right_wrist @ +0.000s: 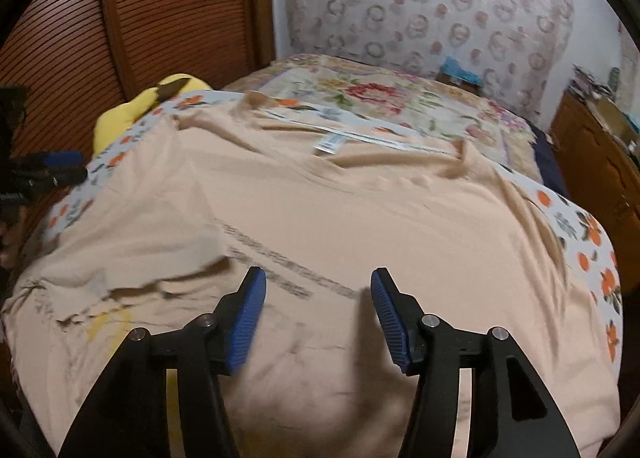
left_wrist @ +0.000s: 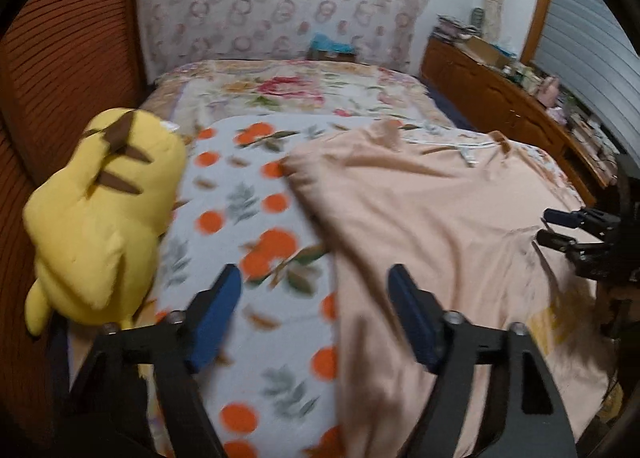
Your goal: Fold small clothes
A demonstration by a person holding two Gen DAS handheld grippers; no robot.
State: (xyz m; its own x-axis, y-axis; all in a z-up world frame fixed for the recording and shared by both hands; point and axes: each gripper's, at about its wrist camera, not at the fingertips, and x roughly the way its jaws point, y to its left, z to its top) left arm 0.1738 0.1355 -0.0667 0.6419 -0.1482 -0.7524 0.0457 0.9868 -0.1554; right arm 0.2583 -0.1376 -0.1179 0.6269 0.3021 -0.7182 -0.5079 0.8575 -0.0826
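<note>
Peach shirt spread flat on bed, unfolded; left gripper and right gripper both released, empty.

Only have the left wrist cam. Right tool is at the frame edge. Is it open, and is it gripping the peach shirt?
Observer: The right tool is open. Its fingers are wide apart over the peach shirt, with nothing between them.
Operator: Any print on that side of the shirt?
Observer: Yes. Dark lettering shows faintly through the fabric just ahead of that tool. It's too blurred to read.
Operator: Does the shirt cover the blanket on its right side?
Observer: No. The orange-print blanket is still showing past the shirt's right edge.
</note>
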